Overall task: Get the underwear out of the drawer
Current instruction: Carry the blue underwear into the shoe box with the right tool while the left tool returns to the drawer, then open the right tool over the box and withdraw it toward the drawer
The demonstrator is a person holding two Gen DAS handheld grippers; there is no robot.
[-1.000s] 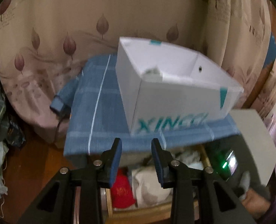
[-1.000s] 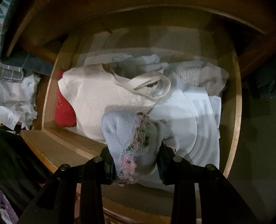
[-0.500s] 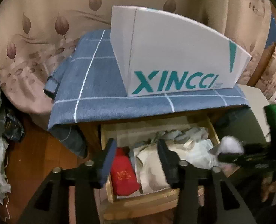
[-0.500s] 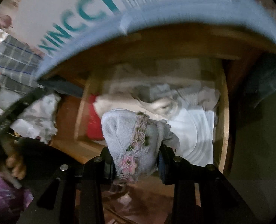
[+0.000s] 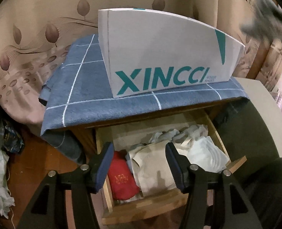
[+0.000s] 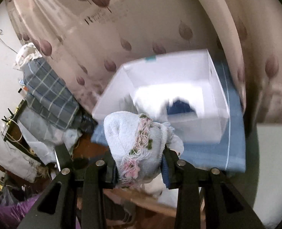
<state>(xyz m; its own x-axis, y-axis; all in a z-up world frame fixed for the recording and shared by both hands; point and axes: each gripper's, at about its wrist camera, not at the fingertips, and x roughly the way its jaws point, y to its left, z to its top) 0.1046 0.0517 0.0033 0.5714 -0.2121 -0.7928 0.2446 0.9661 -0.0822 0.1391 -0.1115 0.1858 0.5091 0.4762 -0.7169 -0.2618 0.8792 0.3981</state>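
Observation:
My right gripper [image 6: 139, 169] is shut on a pale blue pair of underwear with pink lace trim [image 6: 139, 139]. It holds the bundle up in front of the open white XINCCI box [image 6: 179, 87], which has a dark blue item [image 6: 181, 106] inside. In the left wrist view the open wooden drawer [image 5: 141, 206] lies below, with a red garment [image 5: 122, 181], a beige garment [image 5: 152, 164] and white clothes [image 5: 205, 152] in it. My left gripper [image 5: 139, 164] hovers over the drawer, its jaws opening with nothing pressed between them.
The box [image 5: 163, 57] stands on a blue checked cloth [image 5: 80, 87] over the cabinet top. A leaf-pattern curtain [image 5: 45, 19] hangs behind. Piled clothes [image 6: 49, 95] lie at the left, and a grey surface [image 5: 261, 103] sits at the right.
My right gripper has risen out of the drawer with the underwear, up to the level of the box. My left gripper's jaws have spread wider and it has sunk toward the drawer.

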